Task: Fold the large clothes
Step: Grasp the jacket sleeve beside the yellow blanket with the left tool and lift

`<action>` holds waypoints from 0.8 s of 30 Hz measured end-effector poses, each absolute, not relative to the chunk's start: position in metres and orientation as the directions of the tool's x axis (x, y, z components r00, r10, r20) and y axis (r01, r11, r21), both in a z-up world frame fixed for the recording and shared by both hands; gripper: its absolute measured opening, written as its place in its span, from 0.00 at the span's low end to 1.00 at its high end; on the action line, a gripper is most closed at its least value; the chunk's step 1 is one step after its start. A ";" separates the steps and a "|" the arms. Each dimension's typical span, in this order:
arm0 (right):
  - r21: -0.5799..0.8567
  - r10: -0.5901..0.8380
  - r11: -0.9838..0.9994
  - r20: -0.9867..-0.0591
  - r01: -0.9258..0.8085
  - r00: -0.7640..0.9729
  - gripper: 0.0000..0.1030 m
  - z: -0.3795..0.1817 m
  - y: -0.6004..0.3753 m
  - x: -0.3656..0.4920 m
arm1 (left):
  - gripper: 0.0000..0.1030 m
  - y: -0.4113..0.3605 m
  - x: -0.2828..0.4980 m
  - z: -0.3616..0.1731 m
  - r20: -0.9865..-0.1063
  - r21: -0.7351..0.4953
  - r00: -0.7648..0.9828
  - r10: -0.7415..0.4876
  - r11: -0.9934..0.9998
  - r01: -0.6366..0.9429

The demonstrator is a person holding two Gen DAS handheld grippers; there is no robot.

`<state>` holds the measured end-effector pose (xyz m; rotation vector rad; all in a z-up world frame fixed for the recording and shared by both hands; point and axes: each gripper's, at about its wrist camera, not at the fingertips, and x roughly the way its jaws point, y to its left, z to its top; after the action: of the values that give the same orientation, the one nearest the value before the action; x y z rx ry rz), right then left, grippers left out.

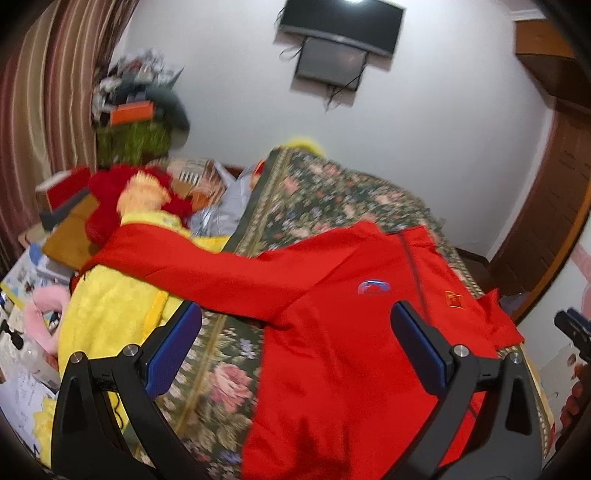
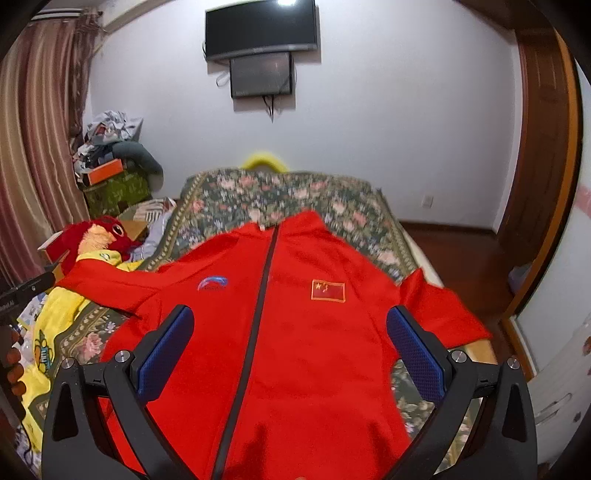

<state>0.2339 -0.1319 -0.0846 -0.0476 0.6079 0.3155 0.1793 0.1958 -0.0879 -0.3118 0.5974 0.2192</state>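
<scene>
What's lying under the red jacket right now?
The red jacket lies front-up on a floral bedspread; its left-side sleeve drapes over a yellow garment. Whatever is beneath the jacket's body is covered.

We see a red zip-up jacket (image 2: pixel 280 332) spread flat, front up, zipped shut, sleeves out to both sides.

White far wall (image 2: pixel 388 122) with a dark wall-mounted television (image 2: pixel 260 29) above a smaller dark panel (image 2: pixel 261 75). Striped curtain (image 2: pixel 33 147) at left; wooden door frame (image 2: pixel 546 147) and brown wooden floor (image 2: pixel 450 243) at right. Centre: bed under a floral cover (image 2: pixel 280 195). A ceiling light reflects in the television.
</scene>
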 end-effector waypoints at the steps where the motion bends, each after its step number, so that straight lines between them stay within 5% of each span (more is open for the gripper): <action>1: 0.055 0.280 0.950 -0.585 -0.308 0.761 1.00 -0.090 -0.132 0.242 | 1.00 0.204 0.185 -0.093 -0.596 -0.233 0.796 0.107 0.926 -0.299; 10: 0.067 0.242 0.961 -0.673 -0.267 0.699 1.00 -0.117 -0.129 0.305 | 0.99 0.300 0.226 -0.130 -0.680 -0.301 0.727 0.094 0.868 -0.395; 24: 0.131 0.298 0.938 -0.776 -0.321 0.555 1.00 -0.168 -0.120 0.353 | 0.75 0.418 0.247 -0.202 -0.763 -0.504 0.644 -0.047 0.668 -0.548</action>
<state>0.3530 -0.1201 -0.1684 -0.0270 0.9116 0.3660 0.2466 0.4176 -0.2021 -0.8043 0.8366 0.3234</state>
